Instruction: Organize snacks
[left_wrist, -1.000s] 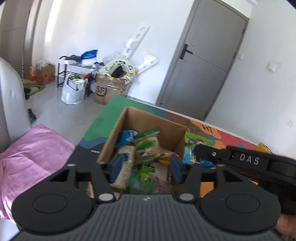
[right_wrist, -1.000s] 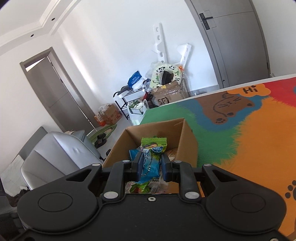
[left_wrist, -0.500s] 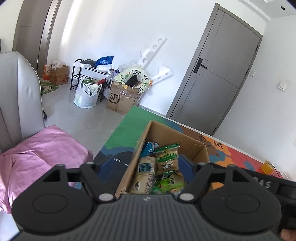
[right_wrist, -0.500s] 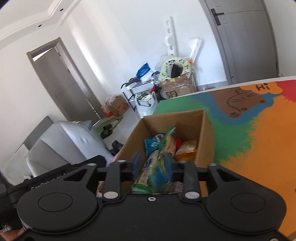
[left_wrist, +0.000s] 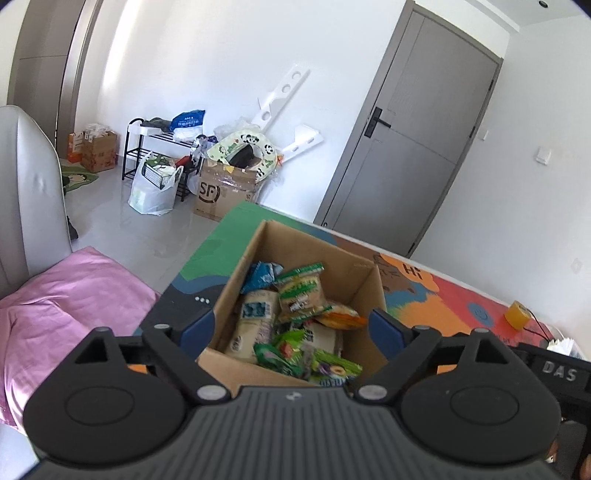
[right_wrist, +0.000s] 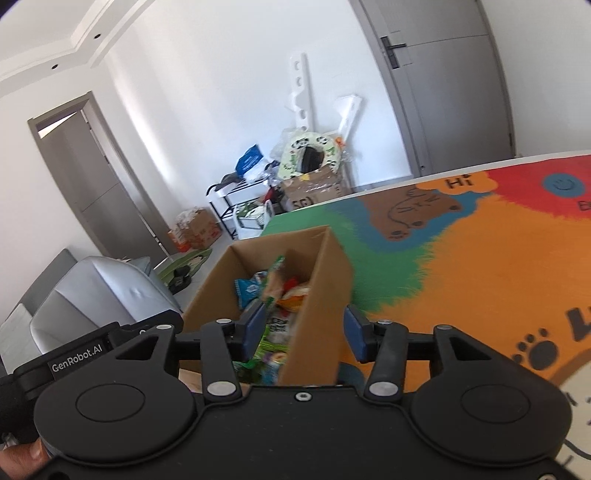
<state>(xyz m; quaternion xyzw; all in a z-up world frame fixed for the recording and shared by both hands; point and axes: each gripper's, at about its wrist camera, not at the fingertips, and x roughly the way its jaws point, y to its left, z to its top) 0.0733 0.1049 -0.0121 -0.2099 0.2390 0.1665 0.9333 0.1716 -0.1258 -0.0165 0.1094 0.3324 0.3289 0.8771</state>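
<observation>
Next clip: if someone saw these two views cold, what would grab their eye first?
Probably the open cardboard box heaped with bright green, blue and orange snack packets, standing near the corner of a table. Next, the table's loud cartoon mat in orange, red and green, with paw prints and a "Hi". Both the left gripper and the right gripper sit open in front of the box, holding nothing.

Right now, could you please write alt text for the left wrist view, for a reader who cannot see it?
An open cardboard box full of snack packets sits on a colourful mat, seen between the wide-open, empty fingers of the left gripper. Behind it are a grey door, a pink cloth and floor clutter.
</observation>
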